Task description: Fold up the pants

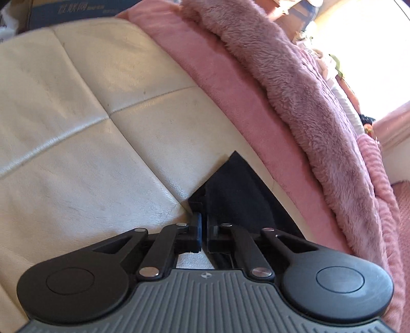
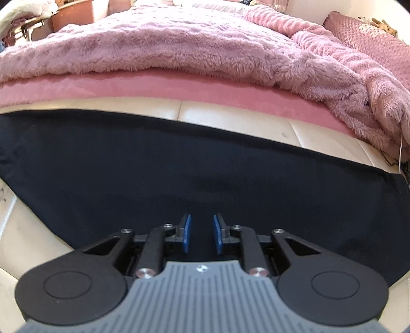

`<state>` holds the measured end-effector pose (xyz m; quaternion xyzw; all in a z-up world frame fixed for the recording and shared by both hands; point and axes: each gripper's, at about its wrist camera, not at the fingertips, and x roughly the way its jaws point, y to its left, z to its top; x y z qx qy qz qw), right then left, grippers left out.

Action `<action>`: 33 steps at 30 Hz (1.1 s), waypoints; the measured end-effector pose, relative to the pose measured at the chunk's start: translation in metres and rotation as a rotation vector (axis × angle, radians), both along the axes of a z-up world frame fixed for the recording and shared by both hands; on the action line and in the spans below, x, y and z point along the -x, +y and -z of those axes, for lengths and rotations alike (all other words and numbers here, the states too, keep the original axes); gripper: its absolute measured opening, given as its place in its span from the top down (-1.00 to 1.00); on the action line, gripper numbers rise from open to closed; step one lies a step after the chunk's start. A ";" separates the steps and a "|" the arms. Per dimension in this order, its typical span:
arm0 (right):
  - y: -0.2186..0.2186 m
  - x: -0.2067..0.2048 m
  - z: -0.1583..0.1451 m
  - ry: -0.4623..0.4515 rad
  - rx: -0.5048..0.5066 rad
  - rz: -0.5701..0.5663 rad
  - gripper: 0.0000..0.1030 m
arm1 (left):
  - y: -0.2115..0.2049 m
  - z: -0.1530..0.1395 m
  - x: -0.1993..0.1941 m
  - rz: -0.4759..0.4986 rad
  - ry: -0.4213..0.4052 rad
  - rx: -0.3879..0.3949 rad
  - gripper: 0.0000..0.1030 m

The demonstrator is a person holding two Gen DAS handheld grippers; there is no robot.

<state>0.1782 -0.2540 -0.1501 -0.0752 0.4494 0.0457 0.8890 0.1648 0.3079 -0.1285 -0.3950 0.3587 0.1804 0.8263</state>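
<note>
One blurred box label (image 1: pixel 74 11), unreadable, black pants (image 2: pixel 179 166)

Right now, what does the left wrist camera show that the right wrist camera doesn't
Only the left wrist view shows the left gripper shut on a corner of the black pants, plus a cardboard box at the top. Only the right wrist view shows the right gripper, jaws slightly apart over the pants' broad spread, a terracotta pot and a quilted pink cushion. Both show the pants on the cream leather bench, the pink sheet and the fluffy pink blanket.
</note>
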 end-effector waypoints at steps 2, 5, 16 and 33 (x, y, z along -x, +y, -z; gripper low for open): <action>-0.004 0.001 0.002 0.013 0.010 0.007 0.72 | -0.003 -0.004 0.006 0.015 0.017 -0.025 0.96; -0.013 0.002 0.003 0.029 0.018 0.026 0.68 | -0.009 -0.010 0.018 0.038 0.060 -0.078 0.96; -0.029 0.003 0.003 0.041 0.022 0.057 0.37 | 0.004 -0.013 0.049 -0.020 0.049 -0.051 0.89; -0.005 0.005 -0.007 -0.025 -0.053 0.003 0.43 | -0.003 0.011 0.048 -0.119 -0.054 0.222 0.59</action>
